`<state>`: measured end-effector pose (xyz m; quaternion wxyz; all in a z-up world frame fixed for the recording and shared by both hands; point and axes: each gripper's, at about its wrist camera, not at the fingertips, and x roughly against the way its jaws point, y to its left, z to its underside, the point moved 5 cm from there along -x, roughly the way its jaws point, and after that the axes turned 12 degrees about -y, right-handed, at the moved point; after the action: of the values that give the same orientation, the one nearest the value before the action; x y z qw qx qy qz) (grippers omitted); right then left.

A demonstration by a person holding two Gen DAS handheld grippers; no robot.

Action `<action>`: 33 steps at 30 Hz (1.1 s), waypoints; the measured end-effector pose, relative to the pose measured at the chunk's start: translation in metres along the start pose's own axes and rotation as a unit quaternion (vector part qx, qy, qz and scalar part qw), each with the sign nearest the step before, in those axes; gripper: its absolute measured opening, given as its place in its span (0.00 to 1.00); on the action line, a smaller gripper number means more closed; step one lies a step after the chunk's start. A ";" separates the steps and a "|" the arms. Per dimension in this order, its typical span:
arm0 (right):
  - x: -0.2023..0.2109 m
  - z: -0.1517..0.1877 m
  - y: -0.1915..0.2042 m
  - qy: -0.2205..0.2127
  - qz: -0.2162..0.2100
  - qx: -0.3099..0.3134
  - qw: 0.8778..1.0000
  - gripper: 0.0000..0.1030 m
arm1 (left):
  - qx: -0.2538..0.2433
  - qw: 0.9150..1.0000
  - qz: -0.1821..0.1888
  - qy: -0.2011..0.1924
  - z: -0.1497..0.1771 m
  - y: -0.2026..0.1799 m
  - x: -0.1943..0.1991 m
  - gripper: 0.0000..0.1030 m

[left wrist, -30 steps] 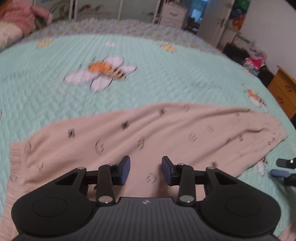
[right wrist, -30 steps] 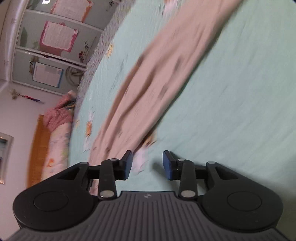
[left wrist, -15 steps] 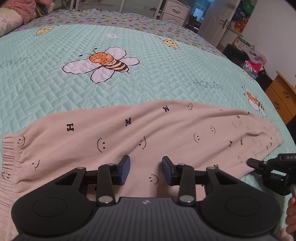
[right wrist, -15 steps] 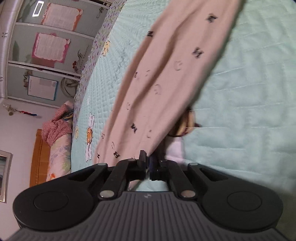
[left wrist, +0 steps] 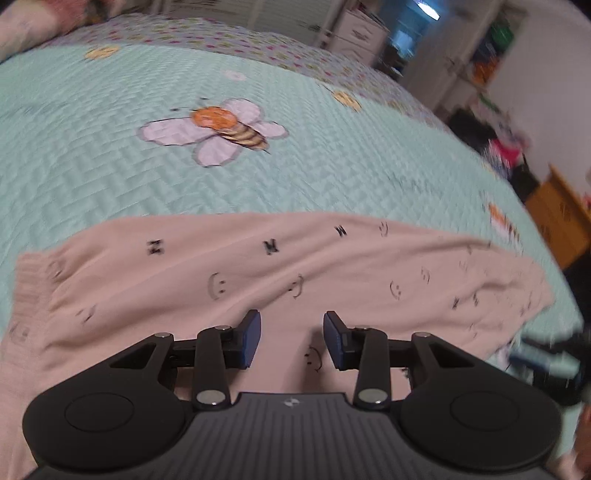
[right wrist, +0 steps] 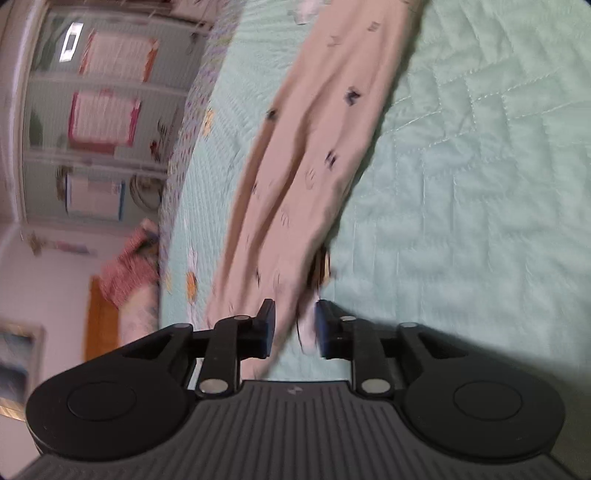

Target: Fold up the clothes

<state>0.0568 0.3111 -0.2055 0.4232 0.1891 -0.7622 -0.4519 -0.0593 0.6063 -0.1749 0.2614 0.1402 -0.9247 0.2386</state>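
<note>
Pale pink trousers [left wrist: 258,280] printed with black letters and smiley faces lie flat across a mint quilted bedspread [left wrist: 110,166]. My left gripper [left wrist: 291,339] is open and empty, hovering over the near edge of the cloth at its middle. In the right wrist view the trousers [right wrist: 306,166] stretch away from me. My right gripper [right wrist: 294,328] is partly open, with the trousers' end edge lying between its pads. The right gripper also shows blurred at the trousers' right end in the left wrist view [left wrist: 546,365].
A bee figure [left wrist: 218,129] is stitched on the bedspread beyond the trousers. A wooden cabinet [left wrist: 557,229] stands off the bed's right side. White drawers [left wrist: 358,33] and a doorway are behind the bed. Pillows [right wrist: 129,273] and a wardrobe [right wrist: 92,122] are at the head.
My right gripper, shut on the trousers' end half a second ago, has opened partway. My left gripper stays open over the trousers with little shift.
</note>
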 end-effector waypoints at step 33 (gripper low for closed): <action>-0.036 0.093 0.048 0.137 -0.073 0.099 0.983 0.38 | 0.152 0.983 0.003 -0.102 0.033 0.047 0.138 0.57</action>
<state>0.0057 0.4096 -0.2038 0.4685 0.3454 -0.7224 -0.3734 -0.2045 0.6102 -0.1407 0.1409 0.1995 -0.8999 0.3612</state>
